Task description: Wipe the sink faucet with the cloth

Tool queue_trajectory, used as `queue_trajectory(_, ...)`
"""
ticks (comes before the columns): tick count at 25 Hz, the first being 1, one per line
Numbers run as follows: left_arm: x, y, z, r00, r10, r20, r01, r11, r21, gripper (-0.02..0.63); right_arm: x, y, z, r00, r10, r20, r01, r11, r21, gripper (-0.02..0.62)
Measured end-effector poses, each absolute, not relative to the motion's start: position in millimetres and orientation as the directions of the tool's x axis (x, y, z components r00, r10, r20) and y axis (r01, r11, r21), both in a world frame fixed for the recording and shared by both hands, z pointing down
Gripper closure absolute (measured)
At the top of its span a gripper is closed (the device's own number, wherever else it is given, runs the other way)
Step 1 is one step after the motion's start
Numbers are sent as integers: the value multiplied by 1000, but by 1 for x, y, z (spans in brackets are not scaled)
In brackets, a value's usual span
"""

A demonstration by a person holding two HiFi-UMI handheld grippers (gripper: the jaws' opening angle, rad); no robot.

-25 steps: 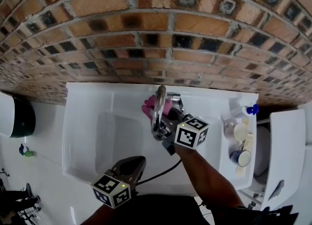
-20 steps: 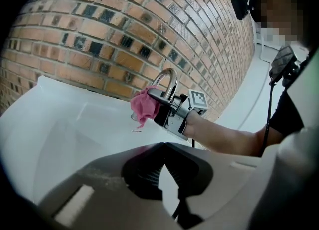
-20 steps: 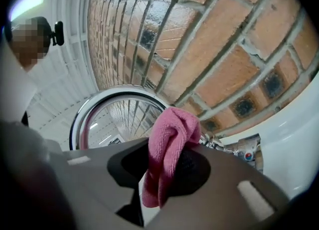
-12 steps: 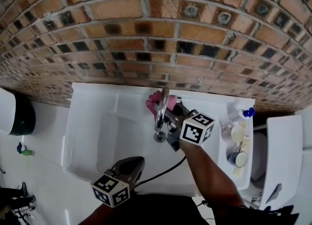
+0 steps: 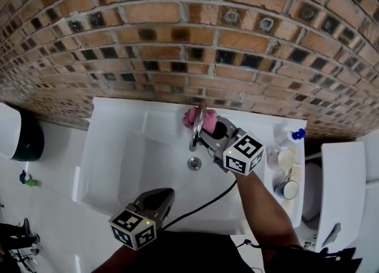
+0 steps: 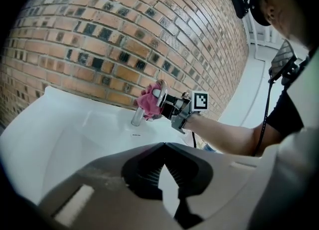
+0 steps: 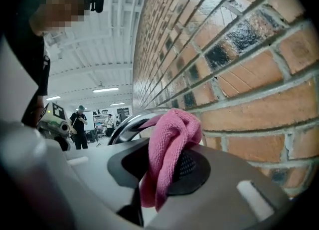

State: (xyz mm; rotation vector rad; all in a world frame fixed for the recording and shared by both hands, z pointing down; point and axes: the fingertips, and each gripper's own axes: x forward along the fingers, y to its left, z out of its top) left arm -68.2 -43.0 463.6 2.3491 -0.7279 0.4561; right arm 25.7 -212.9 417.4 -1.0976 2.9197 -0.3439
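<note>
The pink cloth (image 5: 190,116) is sitting at the back of the sink, bunched up against the top bend of the shiny faucet (image 5: 194,138), close to the brick wall (image 5: 177,41). The right gripper (image 5: 208,128) is pinching the cloth. In the right gripper view its two jaws are squeezing a fold of the cloth between them, and the rest is puffing out over the top and hanging down in front. The curved metal faucet is showing just behind the cloth there, and the cloth is pressing on it. The faucet is bending out from the wall side and pointing down over the white sink (image 5: 118,118). The round drain (image 5: 194,162) is lying just below the faucet's tip.

The left gripper (image 5: 166,198) is hanging low over the near edge of the sink, well apart from the faucet. Its jaws are meeting at the tips, with nothing between them.

On the right ledge of the sink a bottle with a blue cap (image 5: 290,137) is lying, and a few cups (image 5: 284,190) are standing near it.
</note>
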Motion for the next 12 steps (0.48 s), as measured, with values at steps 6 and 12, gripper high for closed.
queue_trajectory(6, -70, -33, 461, 786, -391, 479, -604, -652, 458, 600, 26, -186, 433, -780, -608, 150, -623, 776, -97, 511)
queue_trajectory(12, -74, -30, 458, 778, -413, 473, -617, -645, 452, 600, 28, -162, 448, -777, -594, 208, -614, 788, -41, 511)
